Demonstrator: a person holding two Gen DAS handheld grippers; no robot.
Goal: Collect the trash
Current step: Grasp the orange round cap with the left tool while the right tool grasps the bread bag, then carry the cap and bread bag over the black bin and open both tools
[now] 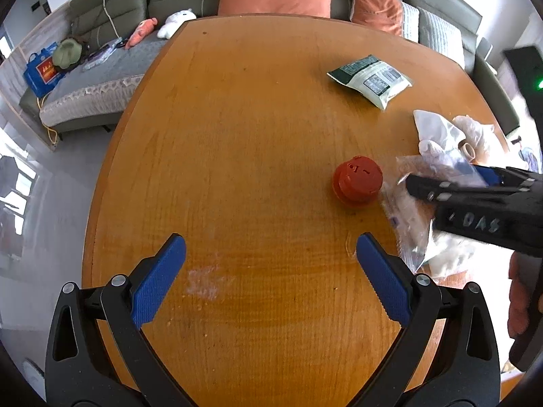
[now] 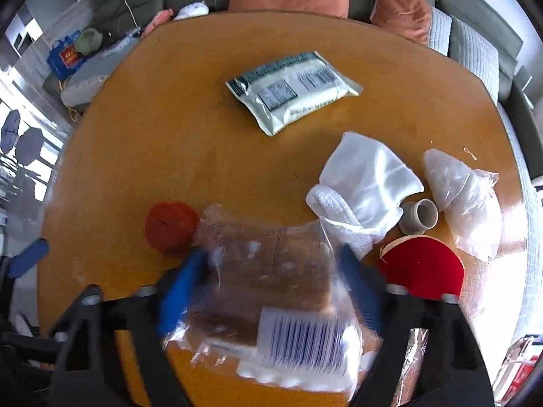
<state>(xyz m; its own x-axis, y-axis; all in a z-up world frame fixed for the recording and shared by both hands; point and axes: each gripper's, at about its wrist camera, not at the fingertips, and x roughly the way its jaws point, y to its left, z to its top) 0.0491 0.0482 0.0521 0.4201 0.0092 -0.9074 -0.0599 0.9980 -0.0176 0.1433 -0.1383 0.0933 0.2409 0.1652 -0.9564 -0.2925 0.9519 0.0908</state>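
Over the round orange-brown wooden table (image 1: 258, 142) the left gripper (image 1: 271, 281) hovers low with its blue-padded fingers (image 1: 159, 278) spread wide and nothing between them. To its right the right gripper (image 2: 268, 291) reaches in from the side; a crumpled clear plastic bag with a white barcode label (image 2: 278, 291) sits between its blue fingers (image 2: 180, 291), but motion blur leaves it unclear whether they are pressing on it. That bag lies near the table's front edge, its far corner just beside a small red ribbed cap-like object (image 2: 171, 225). Farther back rest a white and dark green printed pouch (image 2: 292, 90), a white folded cloth (image 2: 363, 183), a second clear plastic bag (image 2: 468, 200), a small grey tube (image 2: 419, 220) and a red table-tennis paddle (image 2: 424, 268), the paddle partly hidden behind the right gripper's frame.
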